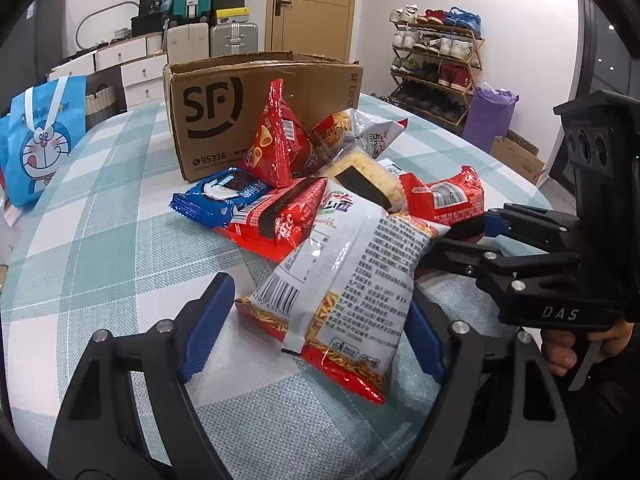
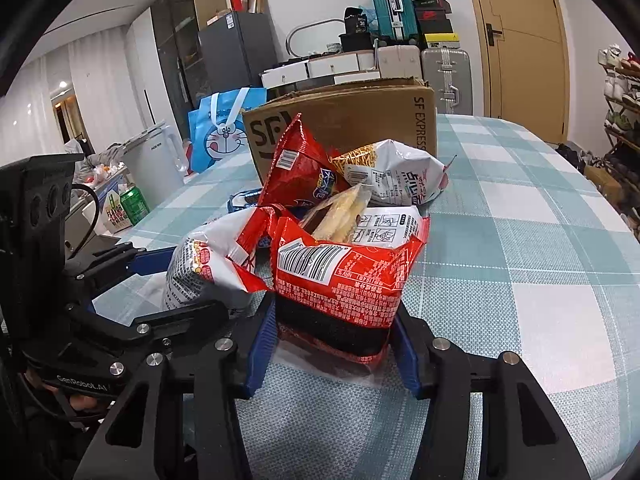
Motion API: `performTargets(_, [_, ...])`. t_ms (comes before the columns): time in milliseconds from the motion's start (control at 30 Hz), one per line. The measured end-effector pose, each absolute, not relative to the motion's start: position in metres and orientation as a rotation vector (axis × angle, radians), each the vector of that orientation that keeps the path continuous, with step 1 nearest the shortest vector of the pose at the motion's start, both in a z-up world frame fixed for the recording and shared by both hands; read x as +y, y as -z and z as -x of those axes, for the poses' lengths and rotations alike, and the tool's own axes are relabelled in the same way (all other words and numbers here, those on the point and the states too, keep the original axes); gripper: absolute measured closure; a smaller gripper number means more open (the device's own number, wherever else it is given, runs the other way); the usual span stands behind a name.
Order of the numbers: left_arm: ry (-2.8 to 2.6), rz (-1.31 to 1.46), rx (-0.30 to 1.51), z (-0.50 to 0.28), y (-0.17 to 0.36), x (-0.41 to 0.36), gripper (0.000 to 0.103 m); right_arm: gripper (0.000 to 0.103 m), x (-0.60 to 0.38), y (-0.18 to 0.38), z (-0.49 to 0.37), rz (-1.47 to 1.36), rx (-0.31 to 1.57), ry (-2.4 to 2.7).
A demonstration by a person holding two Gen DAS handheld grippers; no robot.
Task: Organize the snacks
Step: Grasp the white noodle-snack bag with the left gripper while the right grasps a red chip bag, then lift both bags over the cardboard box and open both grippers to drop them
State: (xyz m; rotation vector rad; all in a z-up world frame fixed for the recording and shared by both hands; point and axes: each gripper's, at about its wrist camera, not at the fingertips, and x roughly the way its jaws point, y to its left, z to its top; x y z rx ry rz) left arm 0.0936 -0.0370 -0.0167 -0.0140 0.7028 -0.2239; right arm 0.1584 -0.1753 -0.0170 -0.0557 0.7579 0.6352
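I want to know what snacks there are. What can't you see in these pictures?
- Inside of the cardboard box: both views look at its side walls, so what it holds is hidden.
- Blue cookie packet: right wrist view shows only a sliver behind the red bags.
- Left claw: whether its right pad touches the white noodle-snack bag is hidden by the bag.
- Small print on the red packet: too small to read.

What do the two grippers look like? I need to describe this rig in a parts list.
Both are black linkage frames with silver rivets and blue ribbed pads. The right gripper carries white "DAS" lettering and a block with three round lenses; the left gripper reads "GenRobot.AI". Each has a trigger handle.
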Motion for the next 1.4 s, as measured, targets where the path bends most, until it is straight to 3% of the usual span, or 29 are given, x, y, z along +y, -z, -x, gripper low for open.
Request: performTargets(1400, [0.135,0.120,0.556,-0.064,-0.031,-0.009,0.026,0.053,-0.204,-0.019,-0.147,-0.035,0.613,-0.632])
